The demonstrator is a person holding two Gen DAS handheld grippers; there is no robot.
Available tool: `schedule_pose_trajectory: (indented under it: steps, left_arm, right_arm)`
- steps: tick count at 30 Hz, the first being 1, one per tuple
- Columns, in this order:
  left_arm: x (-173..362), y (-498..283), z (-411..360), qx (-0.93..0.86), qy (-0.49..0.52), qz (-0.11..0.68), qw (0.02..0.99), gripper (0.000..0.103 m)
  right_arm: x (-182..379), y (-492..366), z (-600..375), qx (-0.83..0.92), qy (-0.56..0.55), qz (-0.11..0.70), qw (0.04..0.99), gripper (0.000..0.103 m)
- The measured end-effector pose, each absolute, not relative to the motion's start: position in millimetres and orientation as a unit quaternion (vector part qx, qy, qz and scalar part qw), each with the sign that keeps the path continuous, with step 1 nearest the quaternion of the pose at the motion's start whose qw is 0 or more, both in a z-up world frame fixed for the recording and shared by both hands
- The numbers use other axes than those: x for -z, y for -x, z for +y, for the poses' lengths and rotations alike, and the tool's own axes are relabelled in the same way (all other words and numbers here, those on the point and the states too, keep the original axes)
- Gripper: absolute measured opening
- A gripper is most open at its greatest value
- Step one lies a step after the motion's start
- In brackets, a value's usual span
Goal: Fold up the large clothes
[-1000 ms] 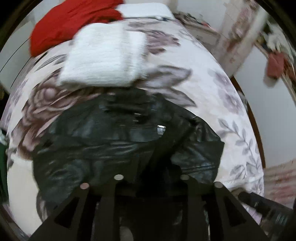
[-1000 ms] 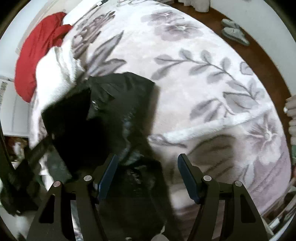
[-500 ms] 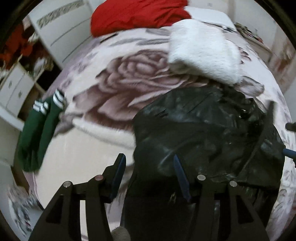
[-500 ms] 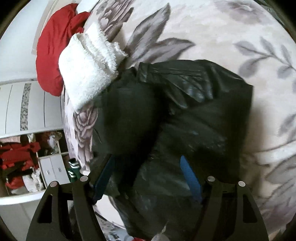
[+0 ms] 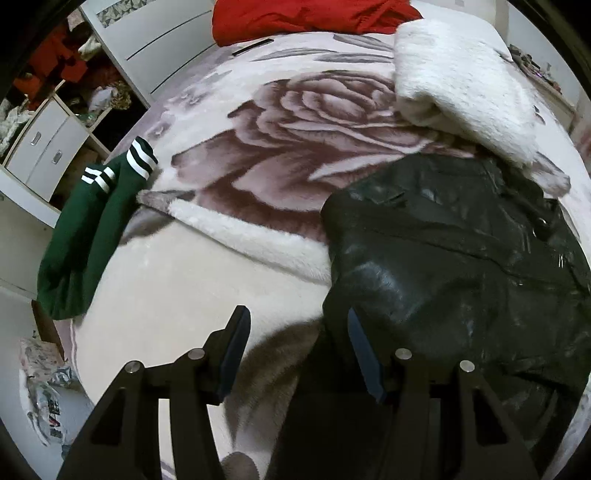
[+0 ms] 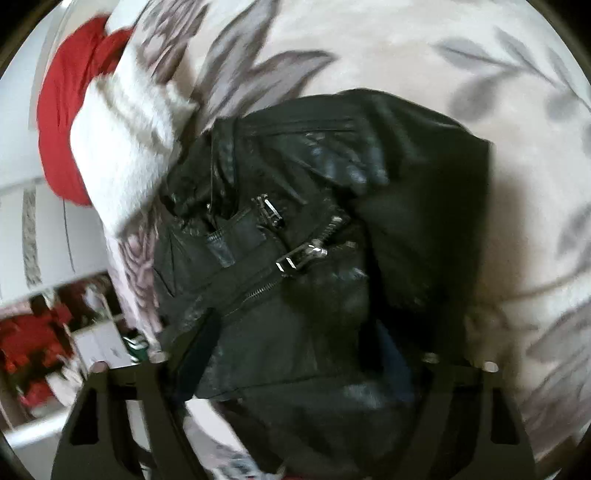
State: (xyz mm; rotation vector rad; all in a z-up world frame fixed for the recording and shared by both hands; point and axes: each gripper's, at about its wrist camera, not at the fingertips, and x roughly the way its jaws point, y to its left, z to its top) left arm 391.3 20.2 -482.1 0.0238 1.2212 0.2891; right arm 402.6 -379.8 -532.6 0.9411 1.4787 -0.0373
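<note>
A black leather jacket (image 5: 454, 266) with zips and buckles lies crumpled on the rose-patterned blanket (image 5: 295, 125). My left gripper (image 5: 295, 332) stands open and pointing steeply down at the jacket's left edge. Its right finger (image 5: 360, 350) is over the leather, its left finger (image 5: 232, 343) over bare blanket. In the right wrist view the jacket (image 6: 317, 229) fills the middle. My right gripper (image 6: 295, 354) is low over it, jaws closing with folds of leather between them. The right pad (image 6: 393, 362) is partly hidden by the leather, and the view is blurred.
A folded white fluffy garment (image 5: 461, 85) touches the jacket's far side, with a red garment (image 5: 314, 14) behind it. A green garment with white stripes (image 5: 88, 229) hangs over the bed's left edge. Drawers and open shelves (image 5: 48, 147) stand to the left.
The left gripper has swung from over the jacket's middle to its left edge and its jaws have opened. The right gripper has come down close onto the jacket and its jaws have narrowed.
</note>
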Motion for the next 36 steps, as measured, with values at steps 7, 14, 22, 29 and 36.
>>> schedule_pose_trajectory:
  steps: [7, 14, 22, 29, 36]
  left_arm:
    - [482.4, -433.8, 11.9, -0.112, -0.005, 0.57, 0.814, 0.053]
    - [554.0, -480.6, -7.7, -0.1, -0.069, 0.611, 0.782, 0.053]
    - [472.7, -450.2, -10.7, -0.038, -0.036, 0.556, 0.829, 0.055]
    - [433.3, -390.5, -74.6, -0.007, -0.051, 0.533, 0.845, 0.056]
    - [476.9, -301.6, -157.7, -0.044, -0.052, 0.607, 0.792, 0.056]
  right_arm:
    - [485.9, -389.3, -387.1, 0.091, -0.322, 0.613, 0.716, 0.003]
    - [535.9, -378.8, -400.1, 0.112, -0.302, 0.675, 0.664, 0.014]
    - [463.3, -316.9, -439.1, 0.119, -0.409, 0.637, 0.643, 0.061]
    - [428.2, -270.1, -468.4, 0.095, -0.418, 0.653, 0.624, 0.068]
    - [491.7, -313.0, -527.7, 0.003, -0.432, 0.661, 0.614, 0.068]
